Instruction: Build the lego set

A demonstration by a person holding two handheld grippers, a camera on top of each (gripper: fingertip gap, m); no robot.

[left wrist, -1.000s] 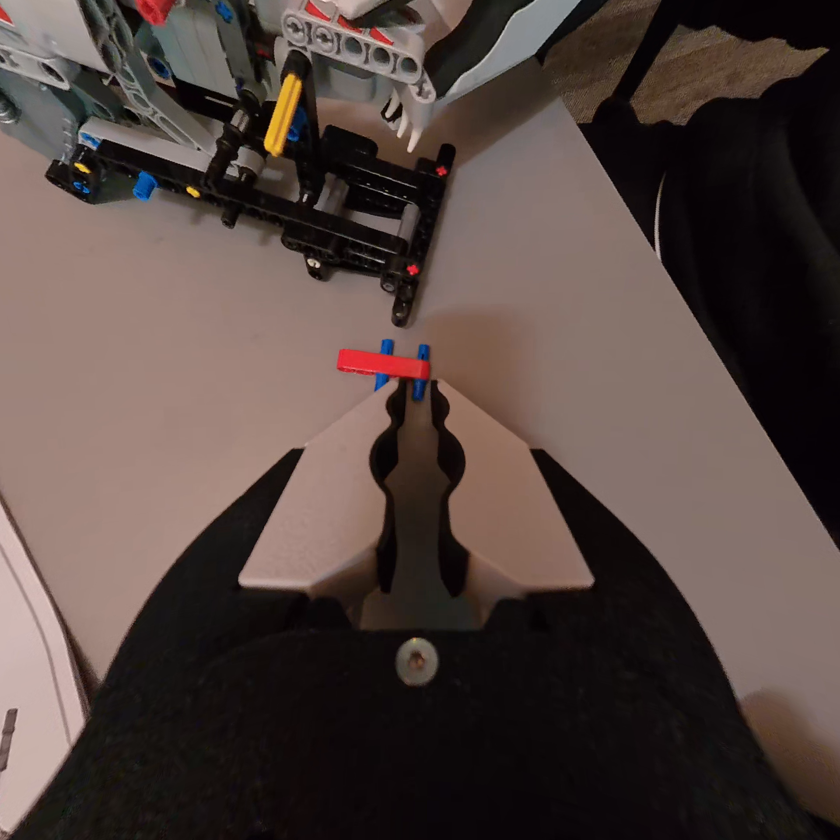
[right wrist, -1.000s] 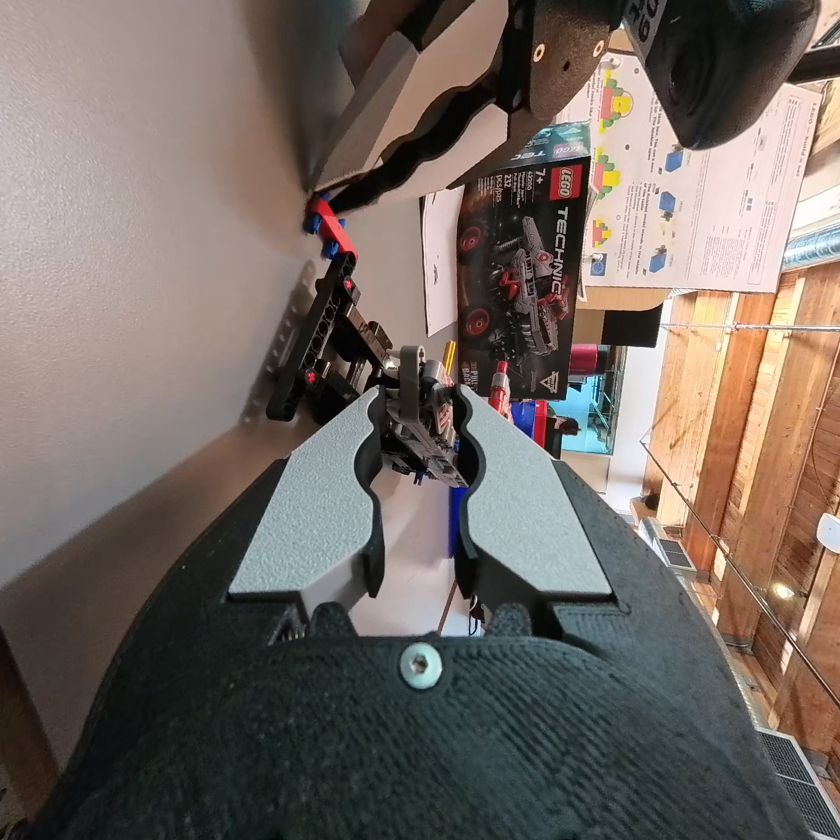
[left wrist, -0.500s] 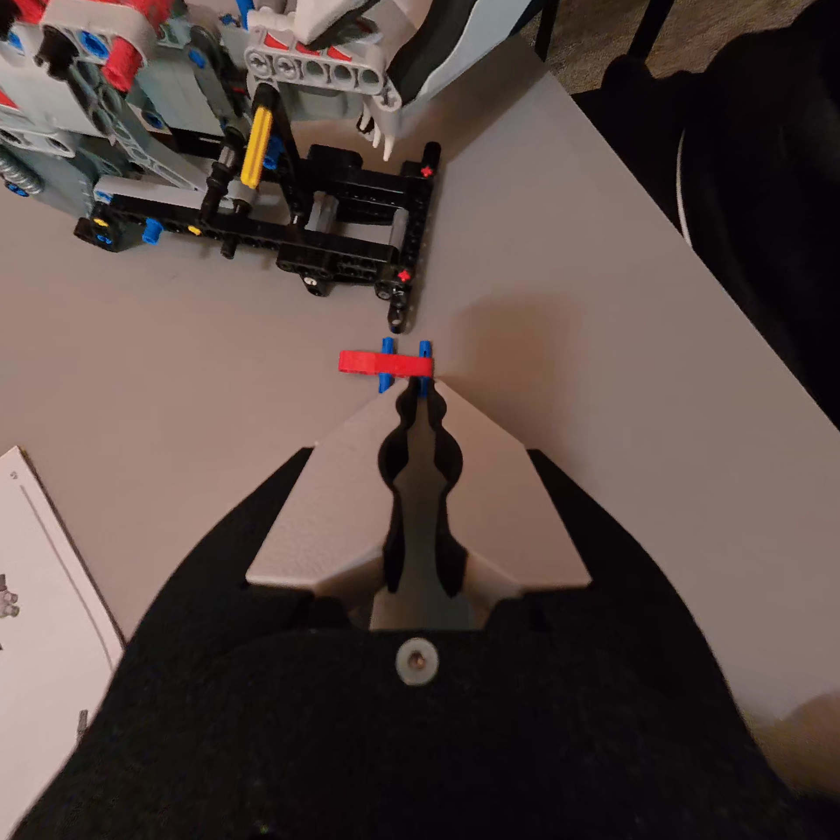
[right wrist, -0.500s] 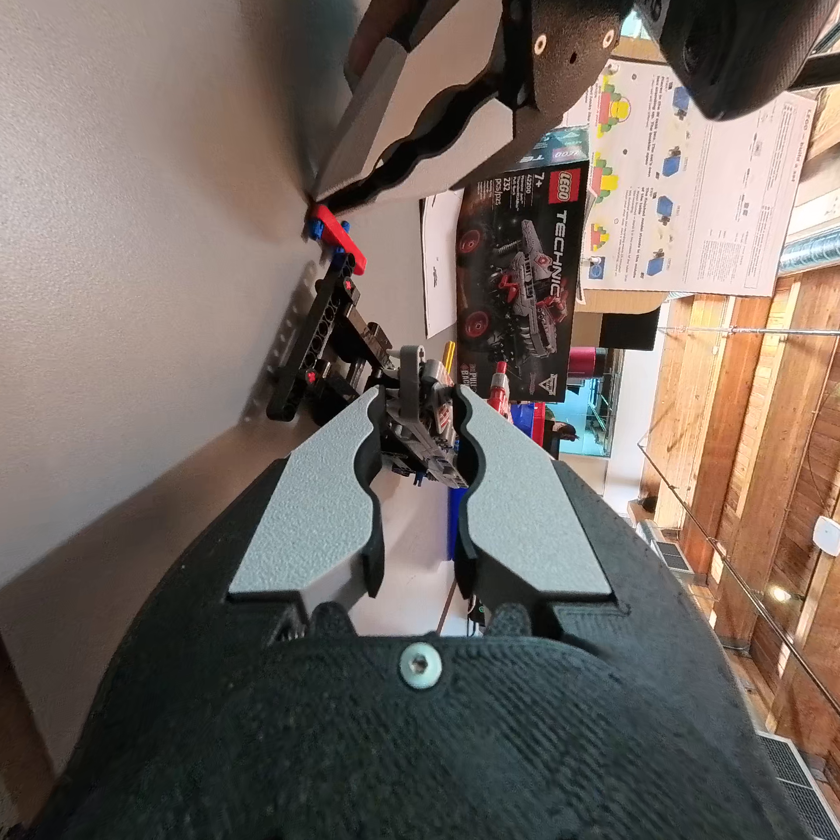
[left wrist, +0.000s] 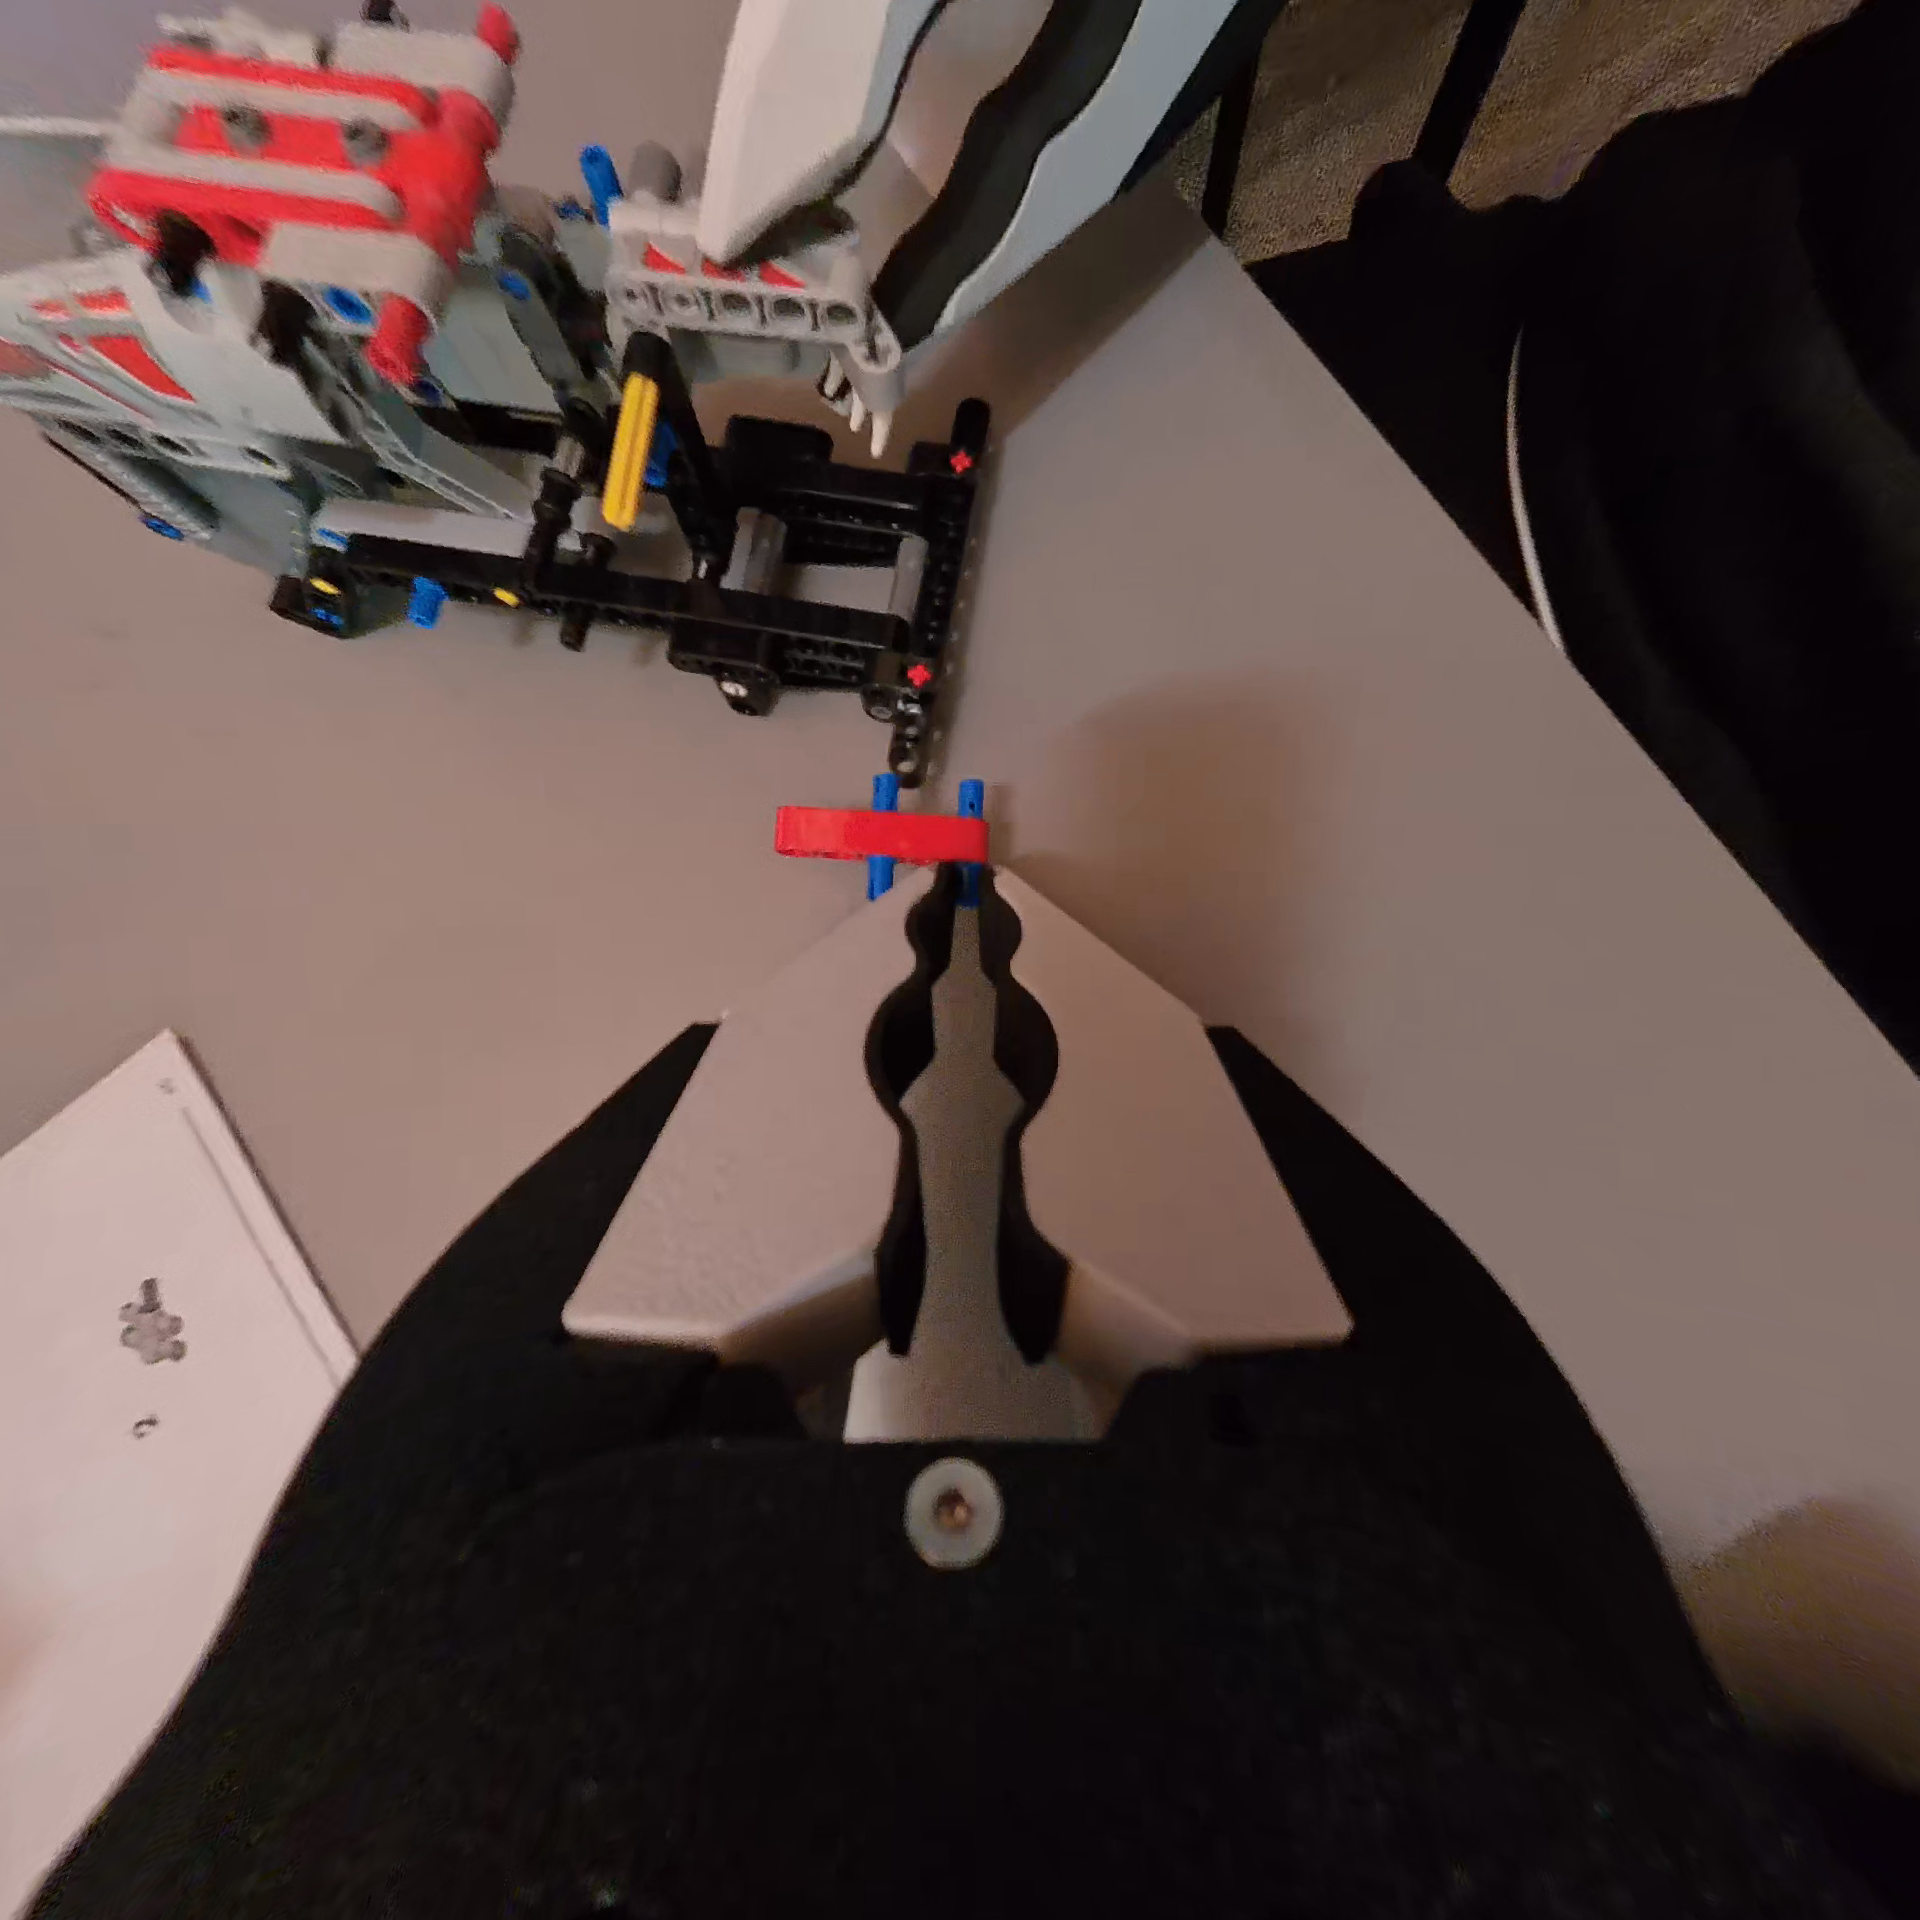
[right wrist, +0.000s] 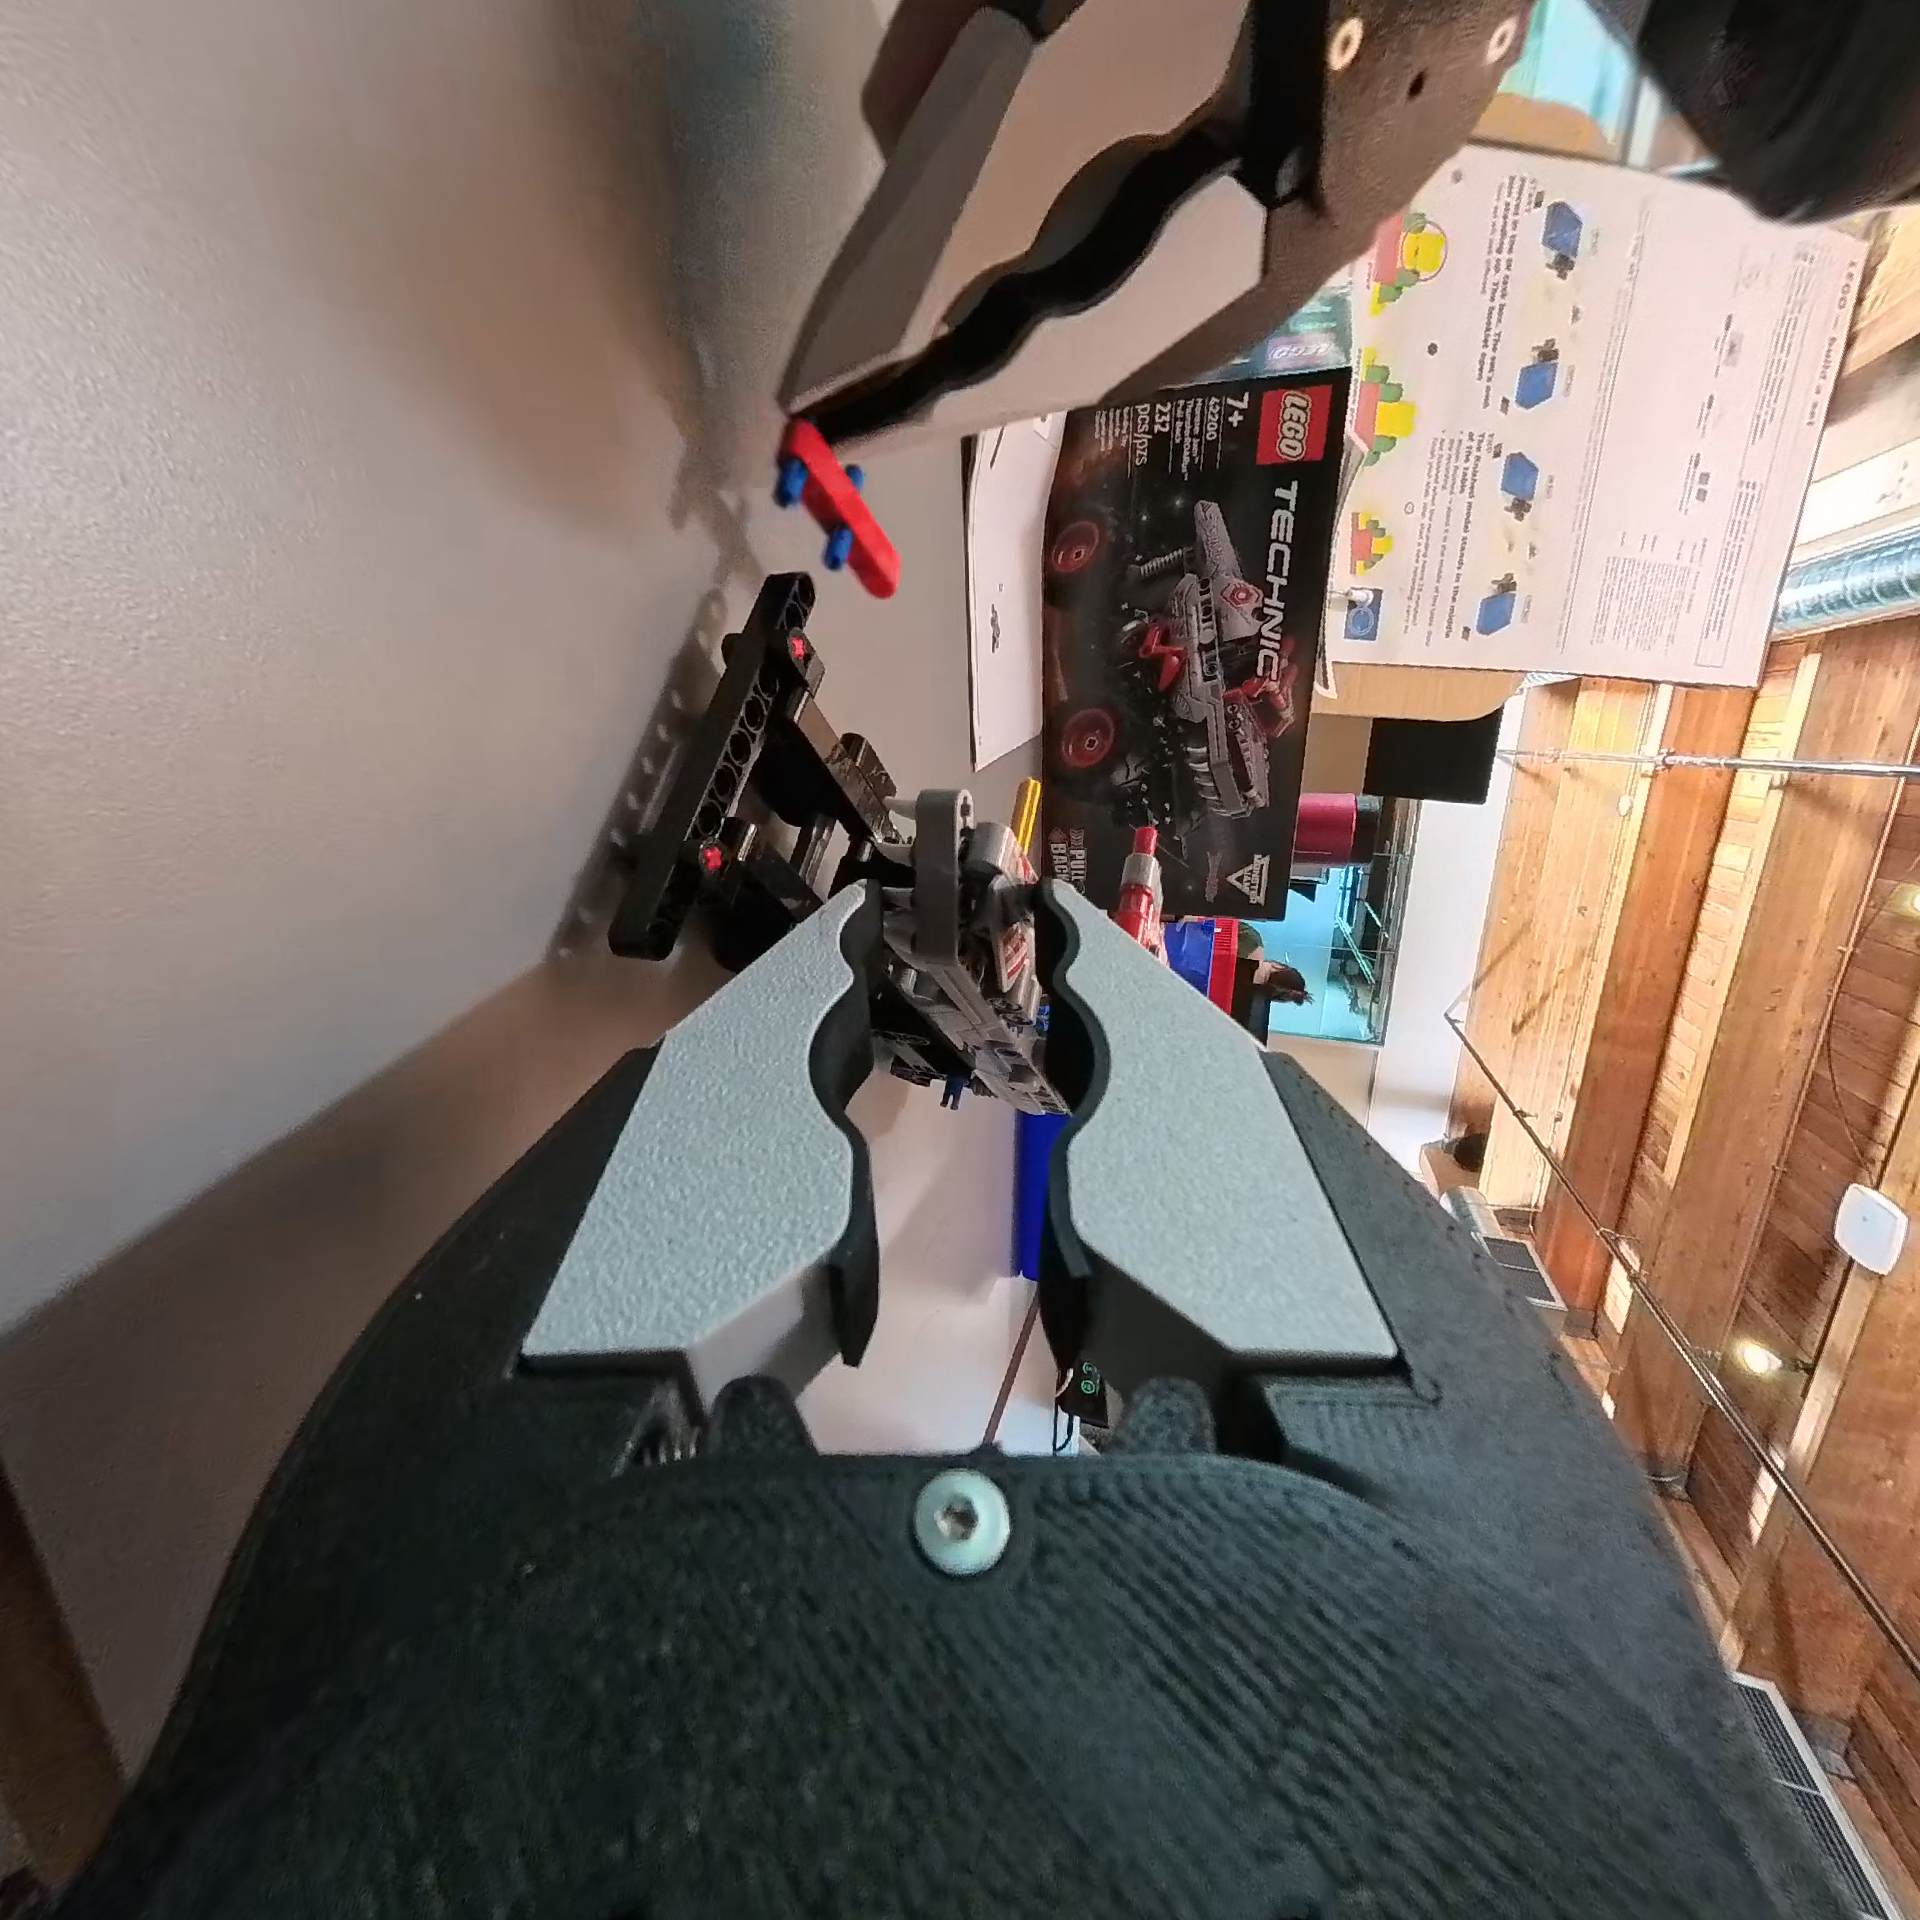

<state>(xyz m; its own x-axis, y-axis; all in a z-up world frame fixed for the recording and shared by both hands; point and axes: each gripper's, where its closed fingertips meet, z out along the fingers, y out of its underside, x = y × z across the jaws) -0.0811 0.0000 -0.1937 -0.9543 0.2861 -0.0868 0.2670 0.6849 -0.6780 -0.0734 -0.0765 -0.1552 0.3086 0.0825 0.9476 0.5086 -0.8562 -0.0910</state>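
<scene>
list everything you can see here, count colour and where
red beam: 1, red, held at left gripper's tips
blue pins: 2, blue, through red beam
truck model: 1, grey, red and black, on table, gripped by right gripper
set box: 1, dark, standing behind model
instruction sheet: 1, white, on table
poster: 1, white, behind box
table: 1, grey
left gripper: 1, grey and black, shut
right gripper: 1, grey and black, clamping model
</scene>
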